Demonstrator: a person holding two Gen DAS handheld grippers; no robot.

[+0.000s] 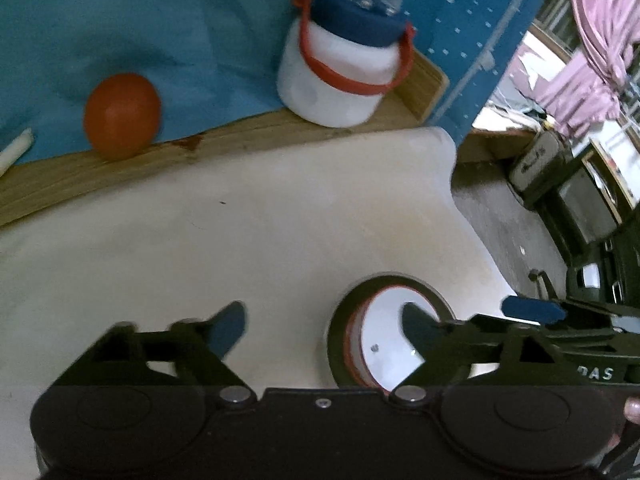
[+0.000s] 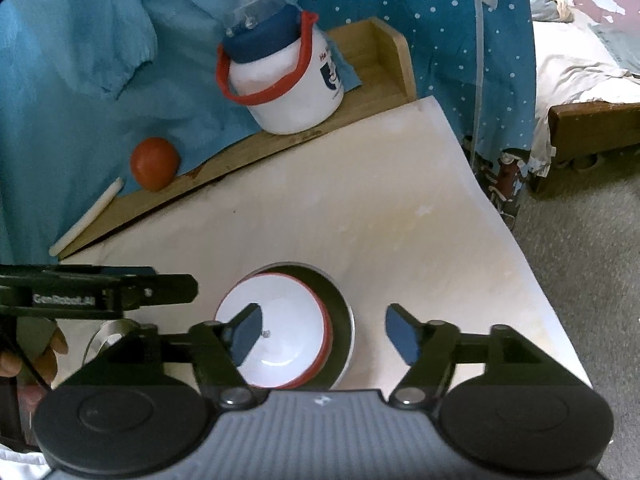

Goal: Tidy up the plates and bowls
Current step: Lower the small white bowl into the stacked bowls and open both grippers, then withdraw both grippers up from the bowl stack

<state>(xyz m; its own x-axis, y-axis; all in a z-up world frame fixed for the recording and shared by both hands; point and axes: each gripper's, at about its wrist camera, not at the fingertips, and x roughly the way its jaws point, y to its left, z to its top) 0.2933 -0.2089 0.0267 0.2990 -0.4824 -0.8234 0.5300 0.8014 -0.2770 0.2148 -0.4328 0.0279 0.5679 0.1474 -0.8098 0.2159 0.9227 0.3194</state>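
Observation:
A white bowl with a red rim [image 2: 284, 328] sits nested inside a dark grey bowl [image 2: 340, 312] on the white table top [image 2: 380, 208]. My right gripper [image 2: 324, 332] is open and empty, its fingers either side of the stacked bowls. My left gripper [image 1: 324, 328] is open and empty over the table; the same stacked bowls [image 1: 384, 340] lie by its right finger. The left gripper also shows in the right wrist view [image 2: 100, 292] at the left edge. A shiny metal dish [image 2: 106, 340] lies partly hidden below it.
A white jar with a blue lid and red handle [image 2: 284, 76] and an orange ball [image 2: 154, 164] stand on a wooden ledge [image 2: 224, 160] at the table's back. A white stick [image 2: 86, 216] lies there too. The table's right edge [image 2: 520, 248] drops to the floor.

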